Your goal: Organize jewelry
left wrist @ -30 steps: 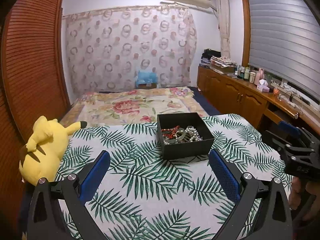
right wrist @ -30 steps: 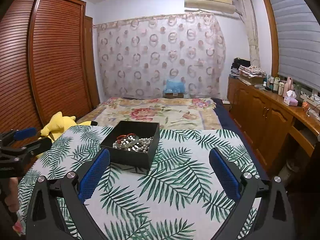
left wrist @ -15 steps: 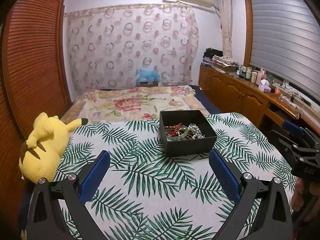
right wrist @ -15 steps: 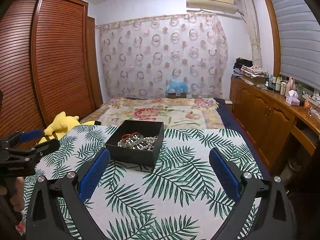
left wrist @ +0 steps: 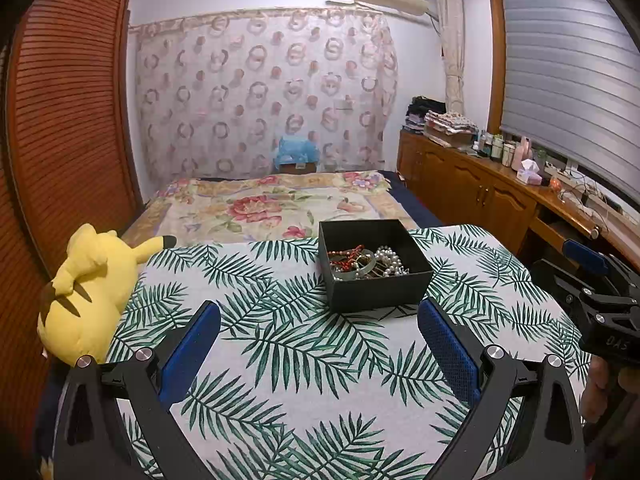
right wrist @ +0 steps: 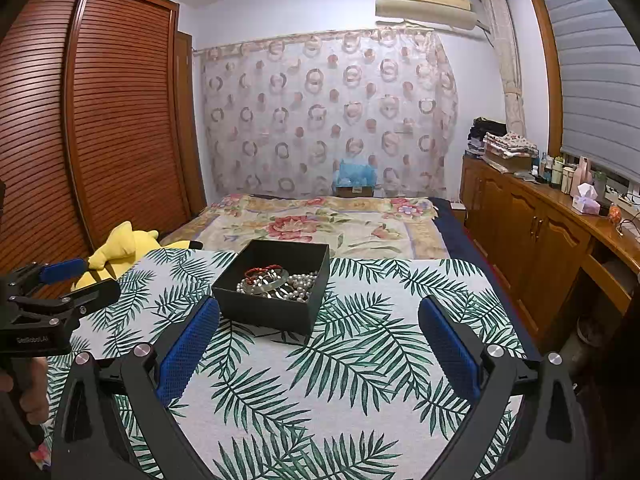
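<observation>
A black open box (left wrist: 376,286) stands on the palm-leaf cloth (left wrist: 288,360). It holds a tangle of jewelry: a red bead string (left wrist: 346,254), a pale green bangle (left wrist: 360,272) and white pearls (left wrist: 390,260). The box also shows in the right wrist view (right wrist: 268,308). My left gripper (left wrist: 319,328) is open and empty, a short way in front of the box. My right gripper (right wrist: 319,328) is open and empty, in front of the box and to its right. Each gripper shows at the edge of the other's view: the right one (left wrist: 600,292), the left one (right wrist: 52,292).
A yellow plush toy (left wrist: 88,292) lies at the cloth's left edge. A flowered bed (left wrist: 272,208) lies beyond the box. A wooden cabinet run with bottles (left wrist: 500,200) lines the right wall. A slatted wardrobe (right wrist: 80,140) stands at left.
Both grippers have drawn back and risen slightly, so the box sits a little farther off in both views. Both stay open and empty.
</observation>
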A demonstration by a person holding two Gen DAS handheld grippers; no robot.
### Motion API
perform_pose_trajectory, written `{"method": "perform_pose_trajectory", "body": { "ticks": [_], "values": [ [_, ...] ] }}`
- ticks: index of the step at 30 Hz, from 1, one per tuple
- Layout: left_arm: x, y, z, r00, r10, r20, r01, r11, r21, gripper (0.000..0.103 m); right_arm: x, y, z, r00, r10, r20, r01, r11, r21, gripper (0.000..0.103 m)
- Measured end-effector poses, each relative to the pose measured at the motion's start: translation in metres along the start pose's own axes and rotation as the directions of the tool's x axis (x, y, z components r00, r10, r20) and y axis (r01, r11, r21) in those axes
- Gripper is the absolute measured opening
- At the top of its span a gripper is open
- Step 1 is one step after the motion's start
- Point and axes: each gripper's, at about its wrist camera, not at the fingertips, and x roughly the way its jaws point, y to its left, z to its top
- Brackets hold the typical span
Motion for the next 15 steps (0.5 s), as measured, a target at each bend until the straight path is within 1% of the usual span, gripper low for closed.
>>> {"method": "perform_pose_trajectory", "body": {
  "ticks": [15],
  "values": [
    [-0.0004,-0.0001,-0.0007,1.000,-0.001,-0.001,0.001,1.000,-0.001,0.095,0.0003,0.0009,-0.0006,1.000,0.000,0.000,0.000,1.000,-0.001,0.100]
  ]
}}
